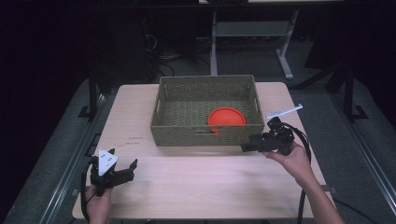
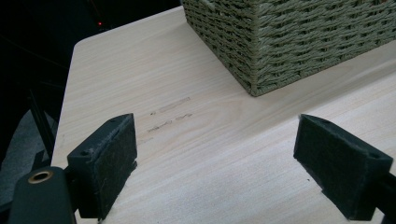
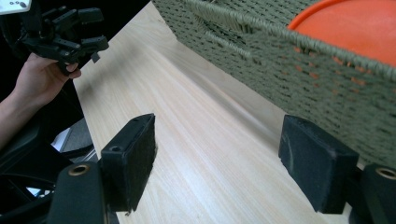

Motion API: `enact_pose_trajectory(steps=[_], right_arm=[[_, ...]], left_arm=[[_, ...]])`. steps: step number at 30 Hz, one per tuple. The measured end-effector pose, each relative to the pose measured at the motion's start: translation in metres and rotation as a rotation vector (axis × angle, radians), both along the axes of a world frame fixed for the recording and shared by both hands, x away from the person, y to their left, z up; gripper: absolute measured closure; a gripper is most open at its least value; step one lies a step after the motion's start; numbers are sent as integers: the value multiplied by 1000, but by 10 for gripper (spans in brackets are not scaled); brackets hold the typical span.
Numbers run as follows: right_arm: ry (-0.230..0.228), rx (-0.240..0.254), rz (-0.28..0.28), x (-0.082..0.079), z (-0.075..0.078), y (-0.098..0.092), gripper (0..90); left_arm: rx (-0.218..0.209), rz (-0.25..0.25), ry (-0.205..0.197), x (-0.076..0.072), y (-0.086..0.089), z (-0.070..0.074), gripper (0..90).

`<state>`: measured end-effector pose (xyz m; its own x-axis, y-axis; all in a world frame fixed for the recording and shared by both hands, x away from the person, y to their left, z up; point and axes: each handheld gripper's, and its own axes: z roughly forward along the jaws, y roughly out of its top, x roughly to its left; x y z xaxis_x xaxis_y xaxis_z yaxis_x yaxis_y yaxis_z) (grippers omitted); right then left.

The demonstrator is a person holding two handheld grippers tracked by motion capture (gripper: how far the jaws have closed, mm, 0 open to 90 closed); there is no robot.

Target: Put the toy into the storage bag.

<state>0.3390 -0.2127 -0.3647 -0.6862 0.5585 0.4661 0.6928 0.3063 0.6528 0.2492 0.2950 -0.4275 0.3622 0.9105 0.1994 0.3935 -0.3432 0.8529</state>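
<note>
woven olive-green basket (image 1: 205, 122), rectangular, at the table's centre toward twelve o'clock; inside it, at its five o'clock corner, an orange plate (image 1: 226, 116) leaning on the near wall. pale wood table (image 1: 196, 179), otherwise bare. right gripper (image 1: 252, 144), jaws apart and holding nothing, just outside the basket's near wall at four o'clock of it, the plate just beyond that wall. left gripper (image 1: 125, 171), jaws apart and holding nothing, at the table's seven o'clock, well clear of the basket. step judged: approach to the plate. next move would call for lifting the right gripper over the rim and closing on the plate's edge.
</note>
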Motion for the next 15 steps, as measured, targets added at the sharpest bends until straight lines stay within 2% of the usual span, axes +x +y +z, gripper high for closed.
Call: enact_pose_trajectory(steps=[15], right_arm=[[31, 0, -33, -13, -25, -20, 265]], left_arm=[[-7, -1, -4, -1, -1, 0, 128]])
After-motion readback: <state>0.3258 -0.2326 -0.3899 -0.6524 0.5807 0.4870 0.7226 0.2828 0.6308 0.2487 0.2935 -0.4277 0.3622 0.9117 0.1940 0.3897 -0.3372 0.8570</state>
